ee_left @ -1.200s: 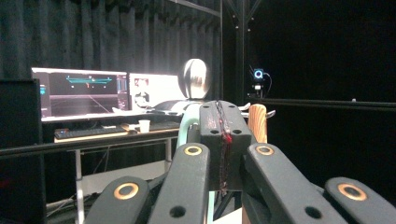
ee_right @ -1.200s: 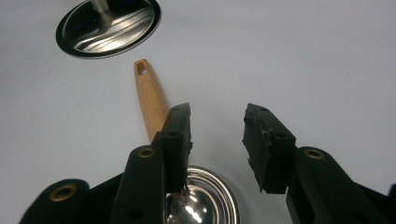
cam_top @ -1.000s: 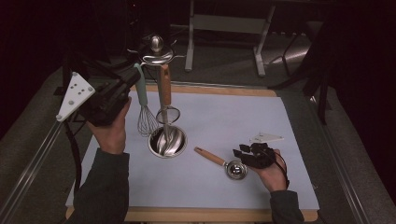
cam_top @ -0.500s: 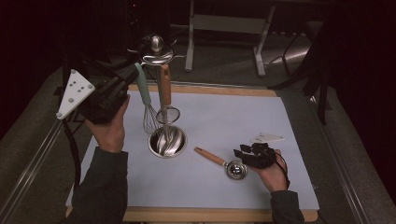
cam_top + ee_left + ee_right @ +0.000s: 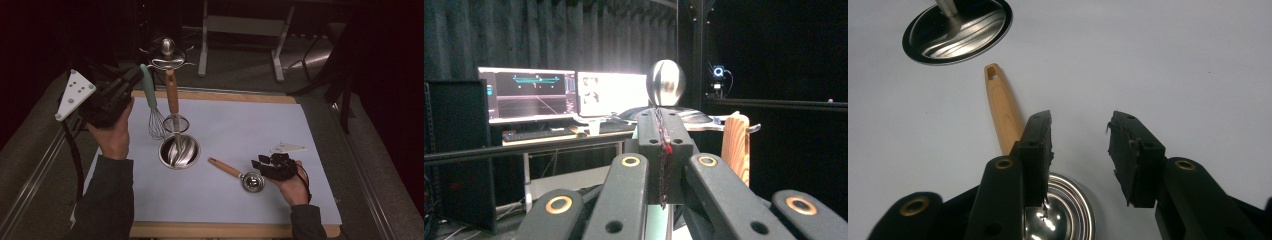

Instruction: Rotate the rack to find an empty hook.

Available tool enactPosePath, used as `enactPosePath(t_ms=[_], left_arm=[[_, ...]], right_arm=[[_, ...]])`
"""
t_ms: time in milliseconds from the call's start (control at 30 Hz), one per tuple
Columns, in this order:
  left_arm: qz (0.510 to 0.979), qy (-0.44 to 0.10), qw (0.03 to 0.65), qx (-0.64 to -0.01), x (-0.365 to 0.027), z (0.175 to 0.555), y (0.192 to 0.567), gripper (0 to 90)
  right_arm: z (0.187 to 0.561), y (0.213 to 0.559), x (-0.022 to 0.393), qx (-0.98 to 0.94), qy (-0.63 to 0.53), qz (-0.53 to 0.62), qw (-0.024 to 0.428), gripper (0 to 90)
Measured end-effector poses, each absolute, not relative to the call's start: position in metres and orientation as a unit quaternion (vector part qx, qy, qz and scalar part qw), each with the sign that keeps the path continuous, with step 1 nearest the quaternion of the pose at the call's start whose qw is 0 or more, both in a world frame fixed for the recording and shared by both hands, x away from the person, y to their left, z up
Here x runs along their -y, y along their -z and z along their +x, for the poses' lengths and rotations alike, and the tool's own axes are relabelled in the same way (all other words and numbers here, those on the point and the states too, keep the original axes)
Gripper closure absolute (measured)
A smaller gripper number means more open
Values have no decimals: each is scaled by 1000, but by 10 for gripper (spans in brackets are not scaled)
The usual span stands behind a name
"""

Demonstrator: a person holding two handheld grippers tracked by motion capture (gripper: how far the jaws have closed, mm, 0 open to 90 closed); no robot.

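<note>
the left tool (image 5: 131, 80) is raised at the far left of the desk (image 5: 310, 150), level with the top of the utensil stand (image 5: 168, 60). its jaws are clenched tight; in the left gripper view they meet with only a thin sliver of mint showing below them, so they seem to pinch the very tip of the whisk (image 5: 151, 107) handle. the whisk hangs from that grip with its long axis nearly upright, wire head just below and a little to the right of the tool, close beside the stand's round base (image 5: 179, 150). the coming move, as i judge it, turns on the stand's top ring lying just to the right of the left tool, so the handle end has to travel sideways to reach or clear a hook.

the right tool (image 5: 264, 166) sits low near the right front of the desk, jaws released and apart with nothing between them. the measuring scoop (image 5: 239, 174) lies flat just to its left: the steel bowl touches or nearly touches the left jaw in the right gripper view, and the wooden handle (image 5: 1004, 107) runs away from the tool toward the stand base. the right hand (image 5: 292, 187) is clearly the nearer one for it.

counted: one stand, one whisk, one wooden-handled strainer (image 5: 174, 107) hanging on the stand, one scoop, two tools.
</note>
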State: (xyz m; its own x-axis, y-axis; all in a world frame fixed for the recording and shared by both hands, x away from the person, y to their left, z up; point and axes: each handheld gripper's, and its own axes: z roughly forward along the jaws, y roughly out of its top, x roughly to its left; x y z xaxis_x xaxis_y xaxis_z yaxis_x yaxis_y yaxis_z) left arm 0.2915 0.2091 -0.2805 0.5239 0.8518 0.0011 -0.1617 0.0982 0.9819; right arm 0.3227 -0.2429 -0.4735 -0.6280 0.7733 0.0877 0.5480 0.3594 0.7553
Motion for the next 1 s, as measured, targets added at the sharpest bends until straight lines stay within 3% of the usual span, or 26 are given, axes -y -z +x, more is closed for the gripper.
enactPosePath(t_ms=[1000], left_arm=[[556, -378, 655, -345, -221, 318, 274, 899]], right_arm=[[321, 473, 248, -806, -398, 414, 144, 604]])
